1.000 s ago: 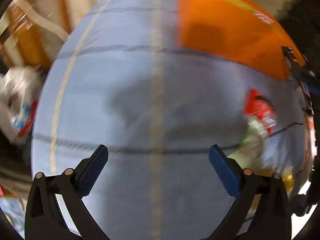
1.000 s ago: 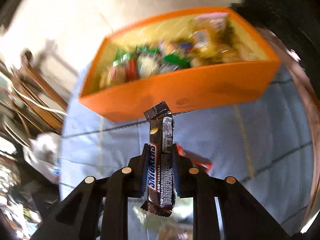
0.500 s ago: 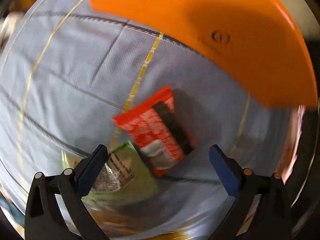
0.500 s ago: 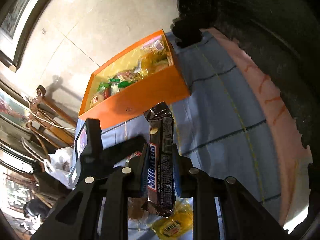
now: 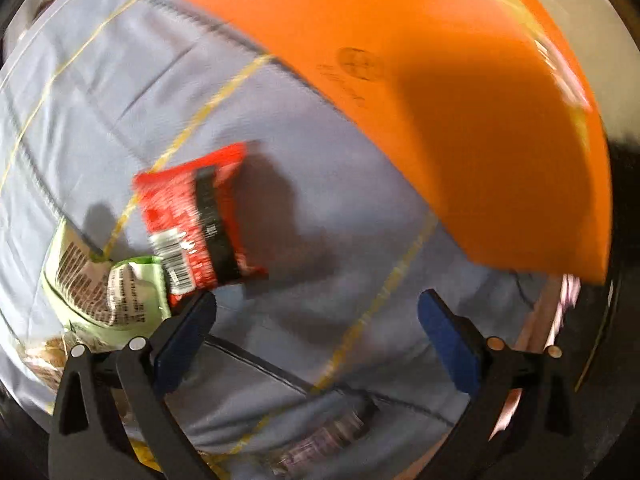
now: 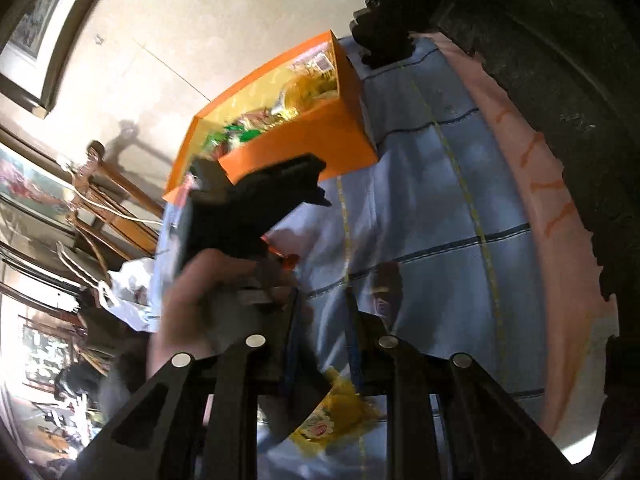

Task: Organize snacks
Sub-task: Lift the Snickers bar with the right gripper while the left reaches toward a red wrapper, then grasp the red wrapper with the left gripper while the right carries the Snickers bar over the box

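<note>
Setting: surface [image 5: 100,92] covered with a blue checked cloth [image 6: 440,220]; an orange box [image 5: 440,100] stands at its far side.
Orange box, contents: the right wrist view shows it already holding a good many wrapped snacks, green and yellow ones among them; it is not full to the rim.
Loose snacks: a red packet [image 5: 200,228] lies flat on the cloth just short of the box; a green packet [image 5: 104,284] lies beside it with their edges overlapping; a yellow packet [image 6: 332,412] lies nearer, under the right tool.
Left hand-held gripper [image 5: 316,320]: jaws wide with nothing between them, pointing steeply down, one pad just by the red packet's near corner. A hand [image 6: 192,300] carries it.
Right hand-held gripper [image 6: 324,320]: jaws nearly closed, only a slim gap with cloth showing through. No snack is plainly clamped; a dark blurred shape low by the fingers cannot be identified.
Progress (judgement): well advanced, with most snacks boxed and at least three packets left on the cloth.
Step in hand (judgement): the left tool lining up on the red packet.
Remaining: grasp, carry to the box, release; the same for the green and yellow packets.
</note>
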`<action>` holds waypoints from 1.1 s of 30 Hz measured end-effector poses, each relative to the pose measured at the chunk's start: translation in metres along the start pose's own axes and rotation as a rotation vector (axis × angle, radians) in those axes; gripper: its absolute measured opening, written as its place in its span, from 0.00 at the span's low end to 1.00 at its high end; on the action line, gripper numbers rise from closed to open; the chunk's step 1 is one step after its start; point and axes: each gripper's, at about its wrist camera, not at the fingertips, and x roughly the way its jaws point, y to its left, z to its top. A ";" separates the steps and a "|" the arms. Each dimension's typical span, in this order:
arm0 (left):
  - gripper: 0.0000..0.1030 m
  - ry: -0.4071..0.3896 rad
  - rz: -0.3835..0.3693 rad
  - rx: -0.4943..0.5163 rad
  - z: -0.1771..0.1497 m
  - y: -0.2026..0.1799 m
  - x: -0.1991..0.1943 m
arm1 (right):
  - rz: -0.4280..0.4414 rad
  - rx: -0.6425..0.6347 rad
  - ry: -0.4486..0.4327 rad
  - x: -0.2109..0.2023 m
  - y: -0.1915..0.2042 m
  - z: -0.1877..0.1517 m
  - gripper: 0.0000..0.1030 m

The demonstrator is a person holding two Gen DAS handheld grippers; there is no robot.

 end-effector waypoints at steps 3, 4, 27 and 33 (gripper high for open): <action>0.96 -0.027 0.003 -0.027 0.005 0.016 0.000 | 0.001 -0.004 -0.008 -0.002 0.000 0.003 0.20; 0.96 -0.025 0.015 -0.006 0.008 0.018 0.001 | -0.008 -0.006 -0.011 -0.001 -0.001 0.004 0.20; 0.96 -0.097 0.125 0.147 0.069 0.066 -0.012 | -0.493 -0.112 0.100 0.123 -0.041 -0.039 0.82; 0.63 -0.209 0.142 0.280 0.047 0.053 -0.016 | -0.402 -0.002 0.150 0.105 -0.053 -0.030 0.17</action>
